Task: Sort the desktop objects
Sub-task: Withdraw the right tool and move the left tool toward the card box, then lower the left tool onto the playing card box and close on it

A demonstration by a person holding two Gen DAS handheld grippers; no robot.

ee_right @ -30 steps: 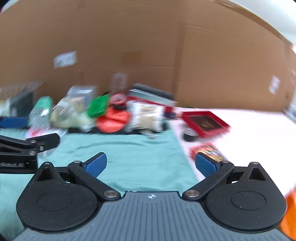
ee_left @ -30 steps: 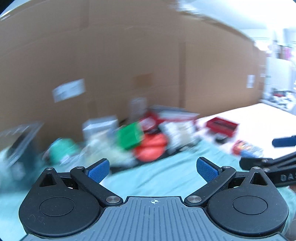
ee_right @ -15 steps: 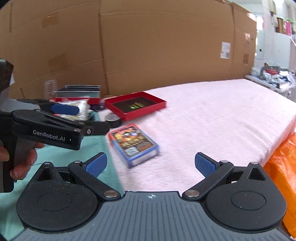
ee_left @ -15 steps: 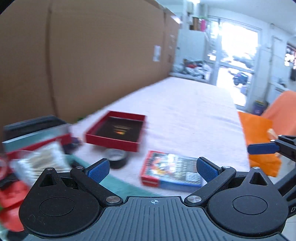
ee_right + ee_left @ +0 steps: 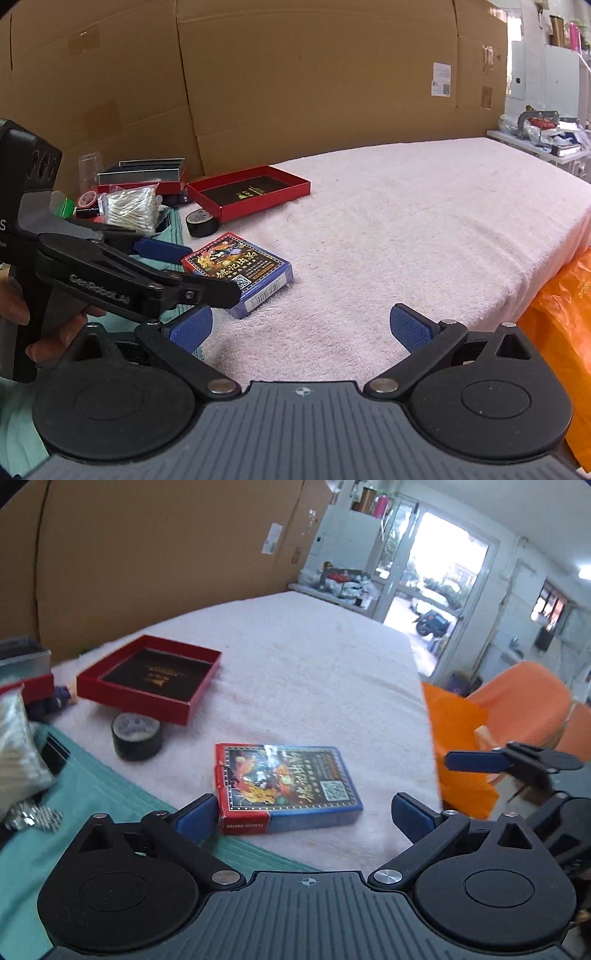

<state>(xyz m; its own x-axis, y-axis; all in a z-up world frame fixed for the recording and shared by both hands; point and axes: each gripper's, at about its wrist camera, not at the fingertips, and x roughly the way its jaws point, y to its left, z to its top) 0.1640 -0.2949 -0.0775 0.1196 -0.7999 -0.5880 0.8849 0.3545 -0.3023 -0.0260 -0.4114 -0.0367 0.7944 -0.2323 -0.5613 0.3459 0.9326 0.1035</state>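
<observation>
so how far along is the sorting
Nothing looks sorted yet. The left hand-held gripper is open, its fingers either side of the card box on the white towel; the right hand-held gripper is open and holds nothing. The tape roll, red tray and cotton swabs are left.

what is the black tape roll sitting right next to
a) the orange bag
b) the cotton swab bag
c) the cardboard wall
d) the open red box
d: the black tape roll lies on the white towel just in front of the open red box, at its near edge, and the right wrist view shows the same pairing.
</observation>
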